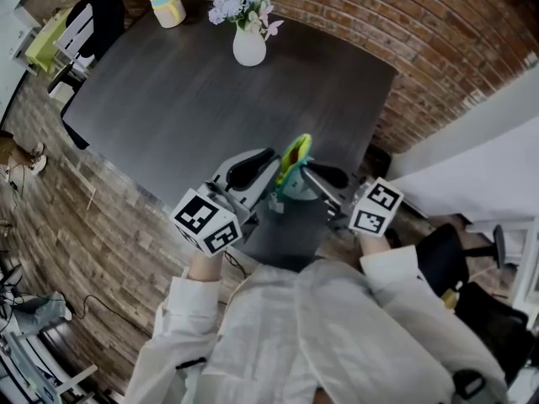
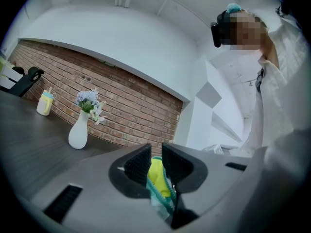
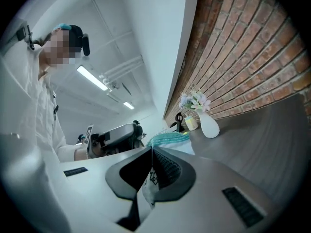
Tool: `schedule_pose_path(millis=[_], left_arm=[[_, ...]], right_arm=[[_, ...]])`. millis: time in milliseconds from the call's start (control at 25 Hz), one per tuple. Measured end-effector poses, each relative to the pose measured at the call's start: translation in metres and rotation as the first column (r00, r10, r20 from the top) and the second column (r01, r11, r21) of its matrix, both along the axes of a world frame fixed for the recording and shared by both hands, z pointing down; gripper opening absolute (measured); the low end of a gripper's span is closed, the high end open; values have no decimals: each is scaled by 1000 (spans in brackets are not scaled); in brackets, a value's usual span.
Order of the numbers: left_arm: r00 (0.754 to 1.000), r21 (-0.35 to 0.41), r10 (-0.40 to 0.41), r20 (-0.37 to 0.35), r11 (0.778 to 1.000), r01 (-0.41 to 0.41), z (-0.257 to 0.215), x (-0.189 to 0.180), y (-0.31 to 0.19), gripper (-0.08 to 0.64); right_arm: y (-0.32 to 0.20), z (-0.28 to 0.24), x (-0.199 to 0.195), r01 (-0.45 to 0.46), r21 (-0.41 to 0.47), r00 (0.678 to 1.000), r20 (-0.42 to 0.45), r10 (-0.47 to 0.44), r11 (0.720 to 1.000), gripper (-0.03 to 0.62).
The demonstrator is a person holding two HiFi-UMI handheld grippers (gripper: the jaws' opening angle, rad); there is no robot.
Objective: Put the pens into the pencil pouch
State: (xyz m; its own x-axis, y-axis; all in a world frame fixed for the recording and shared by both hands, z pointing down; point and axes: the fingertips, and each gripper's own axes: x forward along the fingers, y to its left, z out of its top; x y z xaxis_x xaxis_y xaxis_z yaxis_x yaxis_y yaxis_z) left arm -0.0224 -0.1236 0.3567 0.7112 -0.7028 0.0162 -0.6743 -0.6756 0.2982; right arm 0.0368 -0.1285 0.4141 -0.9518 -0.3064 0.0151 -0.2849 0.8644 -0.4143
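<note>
Lifting the pencil pouch (image 1: 295, 154) on edge over the rim of the dark surface (image 1: 185, 99), on the wearer's side of the white vase (image 1: 249, 47) and well apart from it. Left gripper (image 2: 156, 163) clenched, ribbed fingers (image 2: 138, 165) pressing the yellow, teal-zipped end. Right gripper (image 3: 151, 163) clamped tight on a thin white tag (image 3: 149, 181) at the pouch's other end, with teal rim showing just beyond. No pens to be seen in any view, neither beside the vase nor on the bare stretch in front of it. Hard to tell whether zipped or unzipped.

Judging by the two-ended hold, readying the mouth before any loading. To do it well:
- Draw the two ends gently apart, tensioning the zip line and turning the mouth upward.
- Avoid hauling on the tag, probably the weaker hold and apt to slip or tear.
- Shift that grip onto the fabric rim if possible.
- Lower the pouch onto the surface on the near side of the vase before freeing either side, guarding against sag and folding shut, likely with fabric this soft.
- Then feed pens one at a time, lengthwise along the zip, never across it.
</note>
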Motion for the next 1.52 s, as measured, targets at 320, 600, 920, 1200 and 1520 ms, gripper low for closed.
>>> schedule_pose_path(millis=[320, 600, 920, 1200, 1520], left_arm=[[996, -51, -81, 43, 995, 83, 29, -19, 20, 64], [978, -100, -201, 55, 973, 206, 51, -50, 32, 64], [954, -180, -294, 58, 937, 299, 76, -71, 51, 64], [934, -231, -352, 59, 905, 356, 95, -82, 72, 64], [922, -275, -380, 73, 881, 385, 111, -89, 83, 64]], right_arm=[[-6, 6, -31, 86, 53, 985, -155, -77, 995, 9], [-6, 19, -62, 152, 87, 951, -283, -122, 984, 9], [-10, 52, -97, 215, 55, 875, -455, -167, 975, 11], [-2, 87, -115, 324, 5, 746, -617, -252, 946, 11], [-5, 118, -122, 359, -39, 638, -719, -276, 932, 11]])
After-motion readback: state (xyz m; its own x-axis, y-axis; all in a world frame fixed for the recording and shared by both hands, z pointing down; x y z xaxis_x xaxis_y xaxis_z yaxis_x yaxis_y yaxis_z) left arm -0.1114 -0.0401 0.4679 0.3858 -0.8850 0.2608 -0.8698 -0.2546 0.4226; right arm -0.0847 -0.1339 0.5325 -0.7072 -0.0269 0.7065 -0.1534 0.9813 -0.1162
